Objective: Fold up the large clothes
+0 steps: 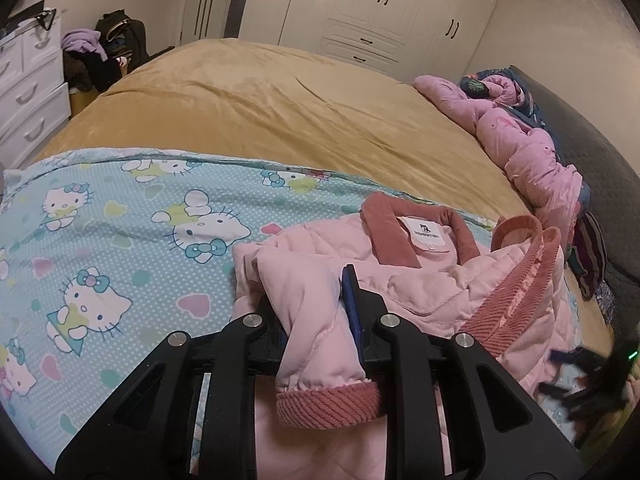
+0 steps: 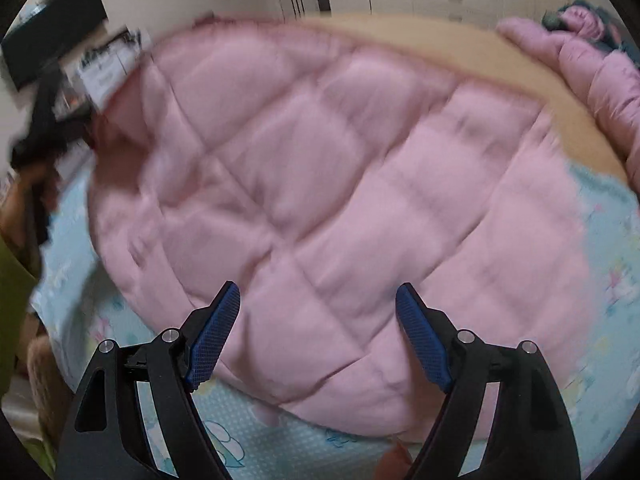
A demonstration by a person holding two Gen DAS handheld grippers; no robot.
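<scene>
A pink quilted jacket (image 1: 420, 292) with a dusty-rose corduroy collar (image 1: 416, 236) lies on the bed, its lining and label facing up. My left gripper (image 1: 310, 292) is shut on one sleeve (image 1: 316, 344), and the ribbed rose cuff (image 1: 328, 404) hangs toward the camera between the fingers. In the right wrist view the jacket (image 2: 320, 168) fills the frame, blurred. My right gripper (image 2: 318, 296) hovers over its near hem, open, with nothing between the blue pads (image 2: 216, 336). The right gripper shows as a dark blur (image 1: 592, 380) at the left wrist view's lower right.
The jacket rests on a blue cartoon-cat sheet (image 1: 120, 232) over a tan blanket (image 1: 280, 108). A crumpled pink duvet (image 1: 532, 148) lies along the bed's right side. White drawers (image 1: 28, 92) stand at the left and a wardrobe (image 1: 380, 12) beyond the bed.
</scene>
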